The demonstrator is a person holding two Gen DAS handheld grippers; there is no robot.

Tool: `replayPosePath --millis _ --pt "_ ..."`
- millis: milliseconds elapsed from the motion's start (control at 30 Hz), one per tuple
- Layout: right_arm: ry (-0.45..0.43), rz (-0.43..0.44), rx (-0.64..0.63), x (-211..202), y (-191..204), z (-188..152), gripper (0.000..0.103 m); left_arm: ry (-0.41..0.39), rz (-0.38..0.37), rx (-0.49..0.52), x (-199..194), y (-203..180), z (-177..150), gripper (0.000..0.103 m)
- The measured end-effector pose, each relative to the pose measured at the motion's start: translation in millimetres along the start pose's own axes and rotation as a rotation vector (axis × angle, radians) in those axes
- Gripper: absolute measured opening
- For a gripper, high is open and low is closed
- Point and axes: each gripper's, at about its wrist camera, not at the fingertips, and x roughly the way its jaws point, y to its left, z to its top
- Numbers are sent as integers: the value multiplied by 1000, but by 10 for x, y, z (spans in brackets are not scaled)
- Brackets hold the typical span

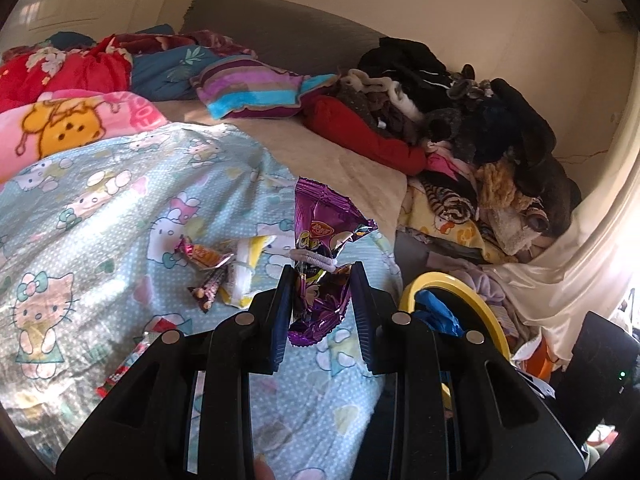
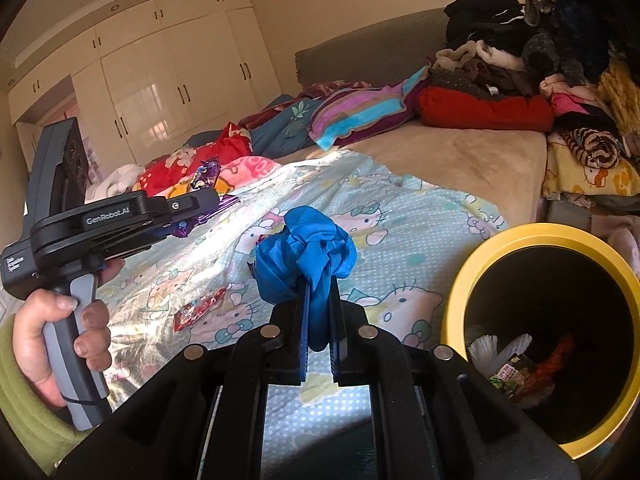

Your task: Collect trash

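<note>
My left gripper (image 1: 322,270) is shut on a purple foil snack wrapper (image 1: 320,240) with a white hair tie around it, held above the Hello Kitty sheet (image 1: 100,208). My right gripper (image 2: 319,284) is shut on a crumpled blue plastic bag (image 2: 304,248), held above the bed to the left of the yellow-rimmed black trash bin (image 2: 452,304). The bin also shows in the left wrist view (image 1: 480,304), at the bed's right side. Loose wrappers (image 1: 208,264) lie on the sheet. A red wrapper (image 2: 198,308) lies on the sheet too. The left gripper shows in the right wrist view (image 2: 188,216).
A pile of clothes (image 1: 480,120) covers the right of the bed. Pillows and blankets (image 1: 248,84) lie at the head. The bin holds several bits of trash (image 2: 516,364). White wardrobes (image 2: 168,80) stand behind the bed.
</note>
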Motion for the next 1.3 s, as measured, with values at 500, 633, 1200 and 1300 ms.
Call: replayPosePath --millis 500,633,1200,1300 --pt "-34 -45 54 -172 -253 57 8 19 -57 52 34 -339 -66 22" --pt "-43 -57 67 -209 -330 73 8 25 -69 67 53 -420 -92 22" --pt "-85 -138 158 -375 -819 115 8 64 -112 126 161 -759 -217 22" --pt "-89 -153 177 -399 -914 103 8 71 -119 139 187 -835 -242 22"
